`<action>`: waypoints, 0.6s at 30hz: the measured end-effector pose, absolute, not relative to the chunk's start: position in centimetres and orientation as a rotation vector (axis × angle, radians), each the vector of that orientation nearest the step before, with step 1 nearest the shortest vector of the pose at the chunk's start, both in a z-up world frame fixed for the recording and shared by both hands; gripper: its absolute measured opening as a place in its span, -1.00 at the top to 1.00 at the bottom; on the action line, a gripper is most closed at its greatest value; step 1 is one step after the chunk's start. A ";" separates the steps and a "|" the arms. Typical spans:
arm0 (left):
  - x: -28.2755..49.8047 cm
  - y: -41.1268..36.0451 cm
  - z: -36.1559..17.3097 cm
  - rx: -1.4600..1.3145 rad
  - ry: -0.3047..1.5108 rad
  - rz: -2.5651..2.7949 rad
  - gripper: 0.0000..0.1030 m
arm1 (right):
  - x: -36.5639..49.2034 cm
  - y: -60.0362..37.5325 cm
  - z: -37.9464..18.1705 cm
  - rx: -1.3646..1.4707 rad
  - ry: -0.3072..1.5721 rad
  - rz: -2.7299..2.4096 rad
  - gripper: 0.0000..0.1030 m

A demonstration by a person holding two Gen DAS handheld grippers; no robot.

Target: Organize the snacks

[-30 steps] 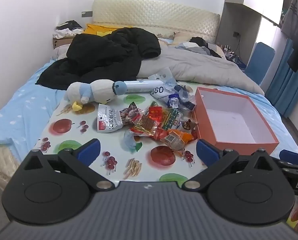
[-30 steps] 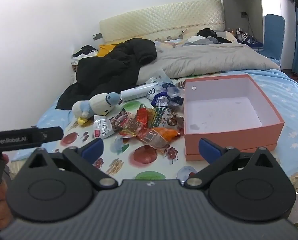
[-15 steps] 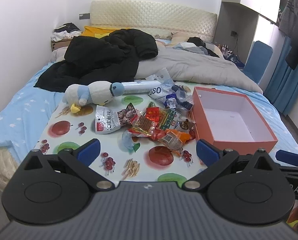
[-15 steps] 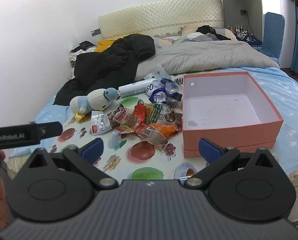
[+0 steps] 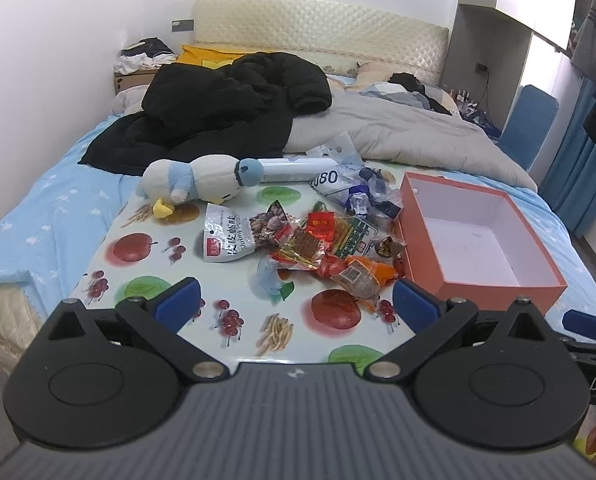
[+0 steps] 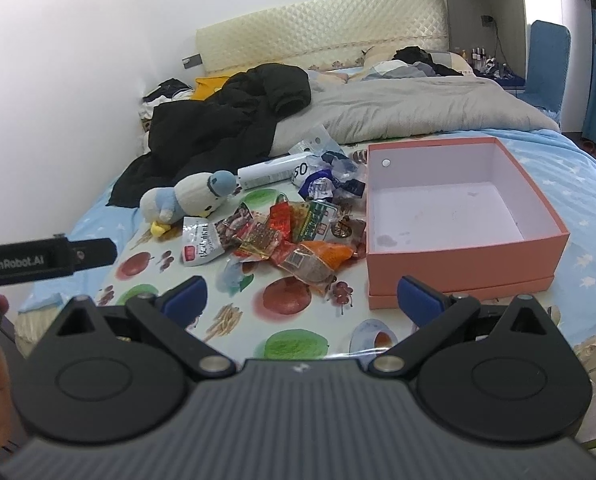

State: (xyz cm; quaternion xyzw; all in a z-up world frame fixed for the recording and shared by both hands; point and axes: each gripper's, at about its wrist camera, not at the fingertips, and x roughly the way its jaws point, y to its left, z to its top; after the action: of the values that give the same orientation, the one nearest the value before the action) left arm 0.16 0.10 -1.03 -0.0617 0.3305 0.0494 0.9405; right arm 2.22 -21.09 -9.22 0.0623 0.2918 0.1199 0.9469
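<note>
Hovering: both grippers wide apart, L gripper (image 5: 294,302), R gripper (image 6: 299,296); snacks (image 6: 294,240) beside box (image 6: 465,264).

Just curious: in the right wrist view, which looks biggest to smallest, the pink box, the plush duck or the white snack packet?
1. pink box
2. plush duck
3. white snack packet

The box sits nearer the camera, but the gap is clear.

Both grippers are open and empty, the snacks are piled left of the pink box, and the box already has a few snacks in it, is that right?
Not quite. The pink box is empty, as the right wrist view shows. The rest holds: left gripper and right gripper open and empty, snacks piled left of it.
</note>
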 end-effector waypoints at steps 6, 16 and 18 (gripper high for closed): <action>0.3 0.1 -1.7 -0.121 0.693 0.109 -1.00 | 2.2 -20.9 -9.7 0.116 0.597 0.243 -1.00; 0.6 -0.4 -2.7 -0.120 0.726 0.126 -1.00 | 2.4 -20.8 -10.8 0.084 0.590 0.242 -1.00; 0.7 -0.6 -3.1 -0.115 0.726 0.122 -1.00 | 2.6 -20.8 -11.0 0.100 0.600 0.246 -1.00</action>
State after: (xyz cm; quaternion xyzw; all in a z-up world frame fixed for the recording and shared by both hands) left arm 0.75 -0.65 -3.11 -0.0564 0.3544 0.0594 0.9315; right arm 2.57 -20.83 -10.99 0.0491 0.2946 0.1207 0.9467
